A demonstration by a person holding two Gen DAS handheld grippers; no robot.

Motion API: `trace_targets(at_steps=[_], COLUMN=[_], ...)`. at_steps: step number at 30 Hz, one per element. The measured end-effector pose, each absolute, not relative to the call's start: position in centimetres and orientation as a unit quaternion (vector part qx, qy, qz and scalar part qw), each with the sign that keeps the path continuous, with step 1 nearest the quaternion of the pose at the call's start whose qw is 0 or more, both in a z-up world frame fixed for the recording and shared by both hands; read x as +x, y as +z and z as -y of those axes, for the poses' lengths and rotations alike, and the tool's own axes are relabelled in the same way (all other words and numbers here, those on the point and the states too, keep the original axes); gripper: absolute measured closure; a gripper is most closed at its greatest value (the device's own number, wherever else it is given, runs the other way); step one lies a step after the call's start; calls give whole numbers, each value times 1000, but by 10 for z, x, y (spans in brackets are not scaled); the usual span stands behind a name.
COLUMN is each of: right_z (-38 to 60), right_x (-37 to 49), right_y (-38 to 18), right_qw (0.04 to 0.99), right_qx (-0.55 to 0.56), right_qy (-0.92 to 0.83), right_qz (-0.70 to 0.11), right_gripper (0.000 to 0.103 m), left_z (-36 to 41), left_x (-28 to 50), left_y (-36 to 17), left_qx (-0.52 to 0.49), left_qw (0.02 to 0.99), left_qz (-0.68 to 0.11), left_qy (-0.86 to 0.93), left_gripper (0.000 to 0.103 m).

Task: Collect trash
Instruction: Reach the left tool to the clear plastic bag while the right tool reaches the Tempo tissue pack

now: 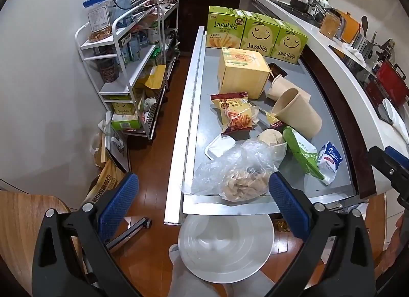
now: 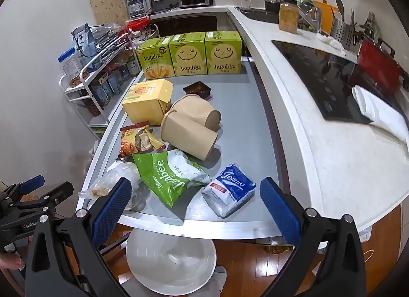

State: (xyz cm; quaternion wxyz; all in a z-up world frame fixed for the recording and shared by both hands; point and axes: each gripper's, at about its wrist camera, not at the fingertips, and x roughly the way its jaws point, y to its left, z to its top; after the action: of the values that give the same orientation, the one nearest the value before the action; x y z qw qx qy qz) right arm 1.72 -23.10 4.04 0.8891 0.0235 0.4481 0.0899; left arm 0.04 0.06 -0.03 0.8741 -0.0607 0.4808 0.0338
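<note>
Trash lies on the near part of a grey table (image 1: 329,128) (image 2: 245,107): a crumpled clear plastic bag with scraps (image 1: 237,174) (image 2: 112,182), a green Jagabee packet (image 1: 301,153) (image 2: 168,174), a blue-and-white tissue pack (image 1: 329,161) (image 2: 230,192), an orange snack wrapper (image 1: 235,112) (image 2: 135,138) and two tipped brown paper cups (image 1: 299,110) (image 2: 191,128). A white bin (image 1: 225,245) (image 2: 171,263) stands on the floor below the table's near edge. My left gripper (image 1: 202,207) is open and empty, over the near edge by the plastic bag. My right gripper (image 2: 196,210) is open and empty, in front of the tissue pack.
Three green Jagabee boxes (image 1: 255,33) (image 2: 189,54) and a yellow box (image 1: 242,74) (image 2: 148,100) stand at the far end, with a dark tray (image 2: 196,89). A white shelf cart (image 1: 127,66) stands left. A white counter with a cooktop (image 2: 332,79) runs along the right.
</note>
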Motion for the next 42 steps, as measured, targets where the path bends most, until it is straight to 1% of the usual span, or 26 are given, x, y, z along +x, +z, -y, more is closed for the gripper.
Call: trace_targets(at_steps=[11, 18, 23, 27, 30, 32, 42], right_z=[230, 231, 236, 230, 222, 220, 229], right_x=[14, 10, 13, 16, 24, 34, 69], right_y=[5, -19, -26, -26, -26, -31, -68], right_qw=[871, 861, 857, 858, 862, 857, 811], right_qx=[39, 35, 31, 5, -47, -60, 75], right_qy=[96, 86, 86, 90, 90, 93, 153], right_qz=[-481, -500, -506, -505, -496, -503, -559], right_gripper=[4, 4, 5, 5, 5, 5, 5], left_z=[-1, -8, -6, -1, 1, 0, 0], left_x=[5, -3, -5, -2, 0, 1, 3], left_y=[-19, -40, -40, -38, -38, -38, -38], left_qx=[-45, -72, -70, -51, -44, -43, -53], left_qw=[870, 858, 851, 864, 864, 860, 861], left_qz=[-489, -508, -520, -501, -502, -507, -505], left_qy=[36, 25, 13, 16, 16, 17, 14], left_gripper=[1, 1, 1, 1, 1, 1, 1])
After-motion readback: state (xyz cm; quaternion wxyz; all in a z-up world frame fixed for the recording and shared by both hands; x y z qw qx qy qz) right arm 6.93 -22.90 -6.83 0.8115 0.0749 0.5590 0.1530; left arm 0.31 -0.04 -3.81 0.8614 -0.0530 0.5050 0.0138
